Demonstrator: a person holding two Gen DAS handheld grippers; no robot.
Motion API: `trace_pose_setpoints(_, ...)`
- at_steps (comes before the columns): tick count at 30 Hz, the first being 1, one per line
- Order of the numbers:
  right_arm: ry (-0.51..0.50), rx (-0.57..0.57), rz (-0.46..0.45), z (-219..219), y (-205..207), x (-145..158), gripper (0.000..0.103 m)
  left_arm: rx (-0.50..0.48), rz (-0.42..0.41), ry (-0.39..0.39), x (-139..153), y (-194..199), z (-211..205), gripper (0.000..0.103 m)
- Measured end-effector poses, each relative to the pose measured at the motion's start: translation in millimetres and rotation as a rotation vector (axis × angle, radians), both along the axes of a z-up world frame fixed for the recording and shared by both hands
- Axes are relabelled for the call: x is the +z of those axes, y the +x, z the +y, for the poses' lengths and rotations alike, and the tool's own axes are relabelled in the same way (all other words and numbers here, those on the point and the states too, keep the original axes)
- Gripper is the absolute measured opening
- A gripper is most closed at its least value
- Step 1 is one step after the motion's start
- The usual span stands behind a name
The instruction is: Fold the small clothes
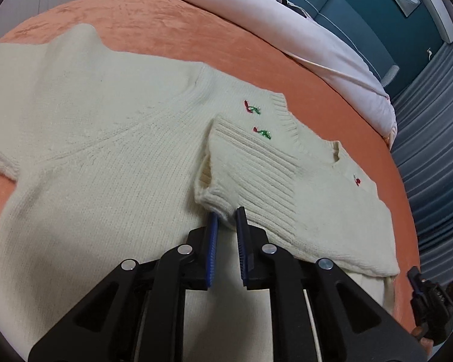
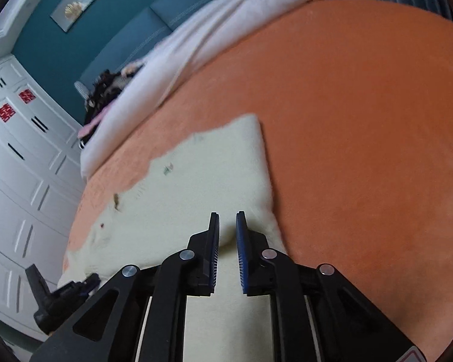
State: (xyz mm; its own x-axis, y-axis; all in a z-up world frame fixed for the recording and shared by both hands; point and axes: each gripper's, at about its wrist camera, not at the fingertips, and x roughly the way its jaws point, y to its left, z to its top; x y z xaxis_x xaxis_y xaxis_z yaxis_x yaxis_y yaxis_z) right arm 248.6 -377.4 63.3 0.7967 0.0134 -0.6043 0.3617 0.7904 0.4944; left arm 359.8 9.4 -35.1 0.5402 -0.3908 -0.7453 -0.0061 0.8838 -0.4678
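Observation:
A cream knit sweater (image 1: 99, 138) with small red and green embroidery lies flat on the orange bed cover (image 1: 166, 33). Its right sleeve (image 1: 256, 166) is folded across the chest, ribbed cuff toward me. My left gripper (image 1: 226, 214) hovers just at the cuff's near edge, jaws slightly apart with nothing between them. In the right wrist view the sweater (image 2: 202, 181) appears blurred. My right gripper (image 2: 227, 217) sits over its near right edge, jaws slightly apart, holding nothing. The right gripper also shows in the left wrist view (image 1: 428, 301), the left one in the right wrist view (image 2: 60, 298).
A pale pink duvet (image 1: 287, 27) is bunched along the far side of the bed with dark clothes (image 2: 105, 93) on it. A teal headboard wall (image 1: 362, 15), white cupboards (image 2: 21, 181) and grey curtains (image 1: 432, 150) surround the bed. Bare orange cover (image 2: 362, 150) spreads right of the sweater.

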Motion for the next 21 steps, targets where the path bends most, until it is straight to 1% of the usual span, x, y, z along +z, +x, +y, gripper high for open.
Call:
trace_pose_setpoints(1,-0.03,0.023,-0.005,7.5,6.9,8.9,0.016,0.003,-0.001,-0.003,-1.3,0.3,-0.1,0.013)
trace_pose_setpoints(2,-0.065,0.061,0.011,12.3,14.8,11.6,0.016,0.009,-0.003,-0.002,-1.2,-1.0,-1.2,0.013)
trace_pose_setpoints(3,-0.104,0.09,0.053,19.8,28.5,7.4,0.016,0.014,-0.006,0.005,-0.7,-1.6,-2.5,0.013)
trace_pose_setpoints(4,-0.147,0.113,0.129,22.6,35.4,-9.0,0.016,0.015,-0.009,0.014,0.2,-2.1,-3.8,0.013)
trace_pose_setpoints(5,-0.177,0.136,0.241,26.0,50.0,-35.9,0.016,0.013,-0.01,0.02,1.1,-2.6,-4.7,0.013)
trace_pose_setpoints(6,-0.19,0.149,0.319,27.8,58.3,-57.6,0.012,0.01,-0.004,0.015,2.0,-3.2,-3.1,0.013)
trace_pose_setpoints(7,-0.234,0.14,0.285,33.2,55.0,-57.8,0.007,0.012,0.006,-0.003,3.9,-4.4,0.9,0.013)
trace_pose_setpoints(8,-0.265,0.134,0.286,39.1,51.6,-48.1,0.008,0.023,0.012,-0.025,7.9,-6.8,8.5,0.013)
trace_pose_setpoints(9,-0.266,0.138,0.285,45.7,48.6,-36.9,0.011,0.042,0.002,-0.052,13.5,-10.6,21.2,0.016)
trace_pose_setpoints(10,-0.254,0.151,0.252,52.2,40.1,-25.2,0.019,0.066,-0.022,-0.081,20.3,-15.4,38.0,0.021)
trace_pose_setpoints(11,-0.254,0.171,0.213,60.4,26.9,-13.5,0.021,0.103,-0.041,-0.093,26.4,-18.5,58.4,0.036)
trace_pose_setpoints(12,-0.269,0.19,0.193,70.1,17.1,-5.1,0.025,0.161,-0.061,-0.091,32.2,-22.7,84.1,0.051)
trace_pose_setpoints(13,-0.297,0.199,0.182,79.2,3.3,-1.1,0.037,0.226,-0.076,-0.083,36.1,-25.6,110.7,0.057)
trace_pose_setpoints(14,-0.327,0.207,0.172,91.0,-12.3,0.7,0.048,0.296,-0.077,-0.07,38.2,-26.3,140.3,0.066)
trace_pose_setpoints(15,-0.335,0.221,0.166,99.0,-27.6,0.5,0.051,0.371,-0.068,-0.057,38.2,-25.6,173.6,0.071)
trace_pose_setpoints(16,-0.33,0.236,0.169,106.1,-39.1,-2.4,0.054,0.442,-0.054,-0.044,37.3,-24.1,204.4,0.073)
trace_pose_setpoints(17,-0.313,0.247,0.184,115.0,-51.7,-9.1,0.054,0.517,-0.036,-0.033,34.9,-22.4,237.0,0.073)
trace_pose_setpoints(18,-0.291,0.252,0.202,108.3,-75.3,-23.1,0.054,0.585,-0.023,-0.034,31.9,-21.6,267.8,0.073)
trace_pose_setpoints(20,-0.251,0.25,0.239,116.4,-93.6,-40.2,0.054,0.726,0.002,-0.046,23.4,-20.3,323.5,0.073)
trace_pose_setpoints(21,-0.224,0.249,0.258,120.6,-104.3,-49.8,0.054,0.784,0.003,-0.072,18.0,-20.2,347.7,0.072)
